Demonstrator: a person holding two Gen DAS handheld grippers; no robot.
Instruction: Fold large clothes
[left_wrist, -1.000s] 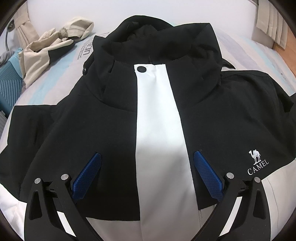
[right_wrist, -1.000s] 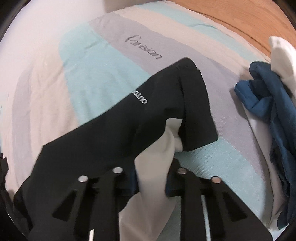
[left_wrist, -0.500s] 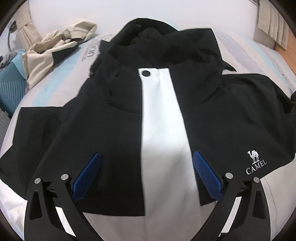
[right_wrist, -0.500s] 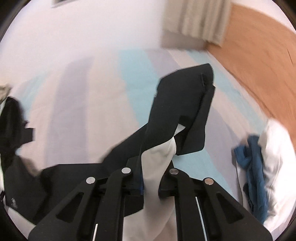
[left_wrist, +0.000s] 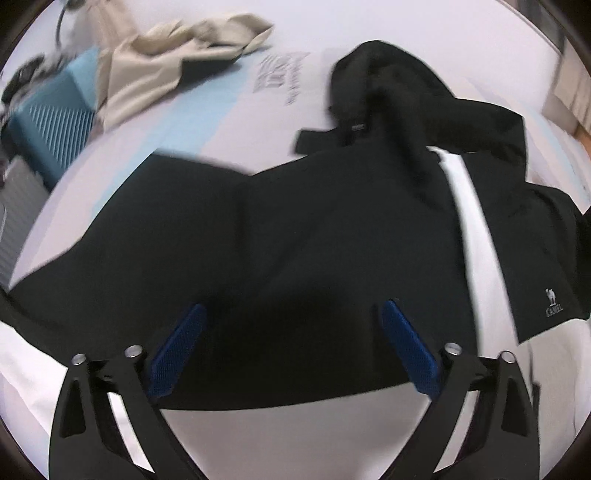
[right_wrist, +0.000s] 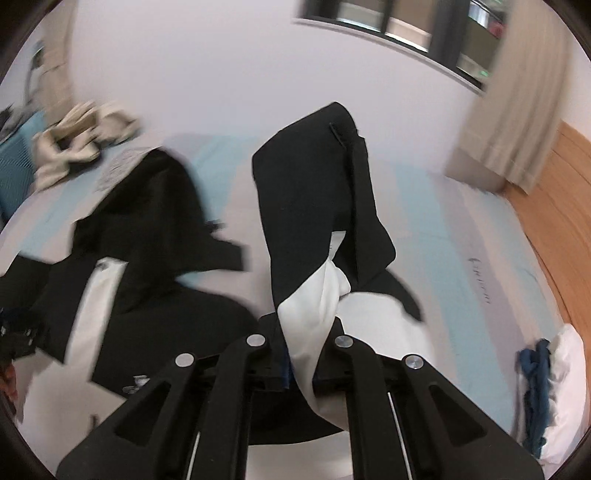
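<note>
jacket (left_wrist: 295, 236) lies spread on the striped bed (left_wrist: 207, 110), black with a white front strip. right gripper (right_wrist: 300, 356) is clamped on its sleeve (right_wrist: 314, 206), which stands lifted above the bed. left gripper (left_wrist: 291, 350) hangs over the chest, jaws wide apart, holding nothing. beige garment (left_wrist: 177, 48) lies near the far edge

We're in a bedroom. There's a bed (right_wrist: 461, 229) with striped sheets, a curtain (right_wrist: 517, 110), a window (right_wrist: 399, 26), clothes (left_wrist: 177, 55) scattered about.
</note>
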